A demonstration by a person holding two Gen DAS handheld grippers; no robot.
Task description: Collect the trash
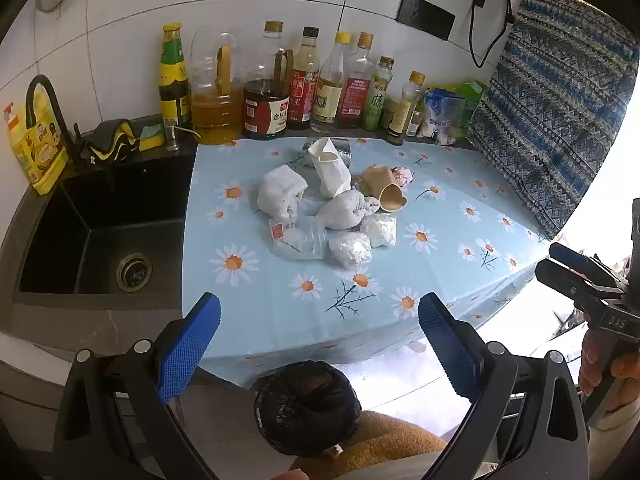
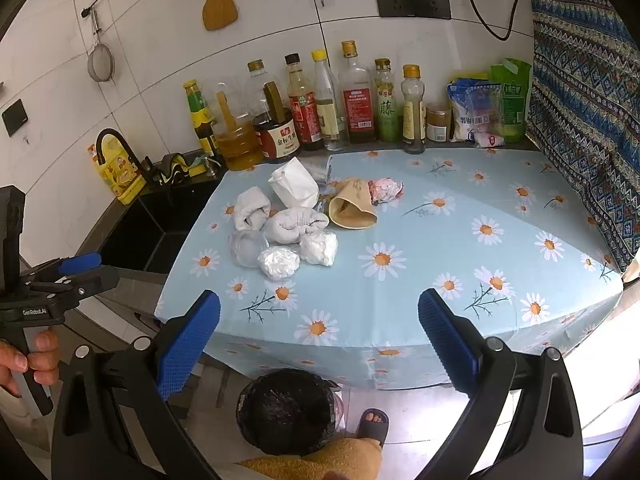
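Below table edge, black-lined bin (image 2: 286, 410) seemingly empty.

White paper cup (image 1: 329, 168): crushed, tipped over at the far side of the pile, well ahead of the open left gripper (image 1: 319, 320).
Brown paper cup (image 1: 385, 188): on its side, mouth toward the gripper, right of the white one.
Pink wrapper (image 2: 385, 190): crumpled, touching the brown cup's far side.
Tissue wads (image 1: 282, 192): two large rumpled lumps at the pile's middle.
Plastic bottle (image 1: 298, 240): clear, squashed flat — nearest the gripper.
Foil balls (image 1: 350, 249): two, just right of the bottle.
Bin (image 1: 306, 406): black-lined, below and between the fingers.
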